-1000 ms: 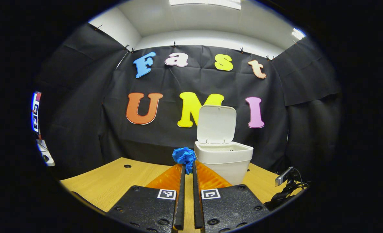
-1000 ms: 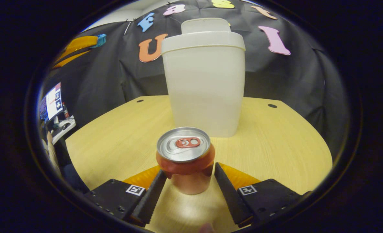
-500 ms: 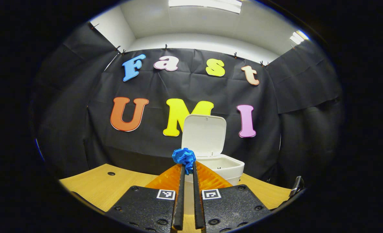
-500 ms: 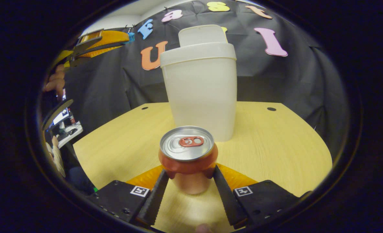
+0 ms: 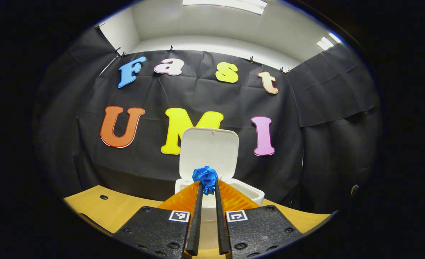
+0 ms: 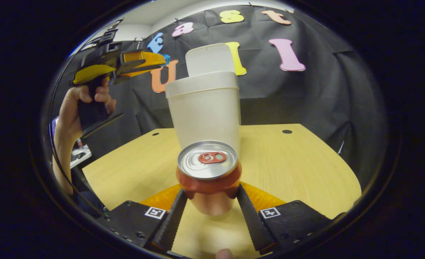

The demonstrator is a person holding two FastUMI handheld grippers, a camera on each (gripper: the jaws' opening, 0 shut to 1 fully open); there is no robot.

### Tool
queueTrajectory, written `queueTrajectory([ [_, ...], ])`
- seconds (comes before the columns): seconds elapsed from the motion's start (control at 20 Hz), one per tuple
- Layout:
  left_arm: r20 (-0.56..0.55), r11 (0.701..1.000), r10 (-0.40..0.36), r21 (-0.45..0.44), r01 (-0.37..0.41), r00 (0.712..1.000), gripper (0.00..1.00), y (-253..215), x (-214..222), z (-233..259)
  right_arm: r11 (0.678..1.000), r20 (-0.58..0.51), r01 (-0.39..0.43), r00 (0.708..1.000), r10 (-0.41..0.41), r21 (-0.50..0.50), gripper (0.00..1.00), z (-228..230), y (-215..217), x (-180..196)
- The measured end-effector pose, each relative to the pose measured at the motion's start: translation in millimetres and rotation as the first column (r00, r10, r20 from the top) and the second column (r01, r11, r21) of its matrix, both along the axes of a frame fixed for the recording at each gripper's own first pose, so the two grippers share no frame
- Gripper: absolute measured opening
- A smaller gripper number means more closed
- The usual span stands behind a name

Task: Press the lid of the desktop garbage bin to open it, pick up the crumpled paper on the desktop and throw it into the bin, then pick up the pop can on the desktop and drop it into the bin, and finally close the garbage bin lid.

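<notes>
In the left gripper view, my left gripper (image 5: 206,186) is shut on the blue crumpled paper (image 5: 205,176) and holds it up level with the rim of the white bin (image 5: 256,196). The bin's lid (image 5: 209,149) stands open behind the paper. In the right gripper view, the red pop can (image 6: 209,178) stands upright with my right gripper (image 6: 210,197) shut on its sides. Behind the can is the bin (image 6: 203,108) with its raised lid (image 6: 210,59). The left gripper (image 6: 161,64) with the paper (image 6: 167,57) hangs at the bin's upper left.
The wooden table (image 6: 306,169) has small round holes near its far edge. A hand (image 6: 74,108) grips the left gripper's handle at the left of the right gripper view. Black cloth walls close in the back and sides.
The left gripper has carried the paper right, in line with the open bin. The right gripper's fingers have closed onto the can, and the bin now looks farther away.
</notes>
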State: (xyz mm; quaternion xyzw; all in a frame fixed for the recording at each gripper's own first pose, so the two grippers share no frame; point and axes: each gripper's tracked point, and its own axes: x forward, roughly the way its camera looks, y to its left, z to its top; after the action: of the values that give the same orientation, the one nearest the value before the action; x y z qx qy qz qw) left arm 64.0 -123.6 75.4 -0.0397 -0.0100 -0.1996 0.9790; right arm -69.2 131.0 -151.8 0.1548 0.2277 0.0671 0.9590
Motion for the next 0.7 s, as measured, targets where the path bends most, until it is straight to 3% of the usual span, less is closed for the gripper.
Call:
queueTrajectory([
  [0.35,-0.023,0.998,0.016,0.053,-0.015,1.000,0.25,-10.2,34.4,-17.4,1.000,0.021,0.026,0.999,-0.026,0.015,0.80,3.1,-15.0,-2.1],
  [0.4,-0.036,0.998,0.022,0.061,-0.020,0.999,0.17,-10.1,37.2,-20.9,0.999,0.024,0.030,0.999,-0.030,0.012,0.80,3.9,-17.1,-1.8],
  [0.45,-0.051,0.998,0.025,0.065,-0.022,0.998,0.29,-10.0,37.6,-25.3,0.999,0.027,0.033,0.999,-0.033,0.011,0.80,3.9,-18.1,-2.3],
  [0.55,-0.066,0.998,0.027,0.059,-0.023,0.997,0.63,-10.7,37.0,-30.0,0.999,0.027,0.034,0.999,-0.034,0.015,0.80,4.1,-18.4,-2.1],
  [0.65,-0.053,0.998,0.030,0.056,-0.027,0.998,0.77,-9.8,34.8,-23.3,0.999,0.027,0.032,0.999,-0.032,0.015,0.80,4.0,-17.5,-2.1],
  [0.7,-0.040,0.998,0.038,0.059,-0.036,0.998,0.99,-8.2,33.8,-20.3,0.999,0.028,0.031,0.999,-0.031,0.014,0.80,4.6,-17.1,-3.0],
])
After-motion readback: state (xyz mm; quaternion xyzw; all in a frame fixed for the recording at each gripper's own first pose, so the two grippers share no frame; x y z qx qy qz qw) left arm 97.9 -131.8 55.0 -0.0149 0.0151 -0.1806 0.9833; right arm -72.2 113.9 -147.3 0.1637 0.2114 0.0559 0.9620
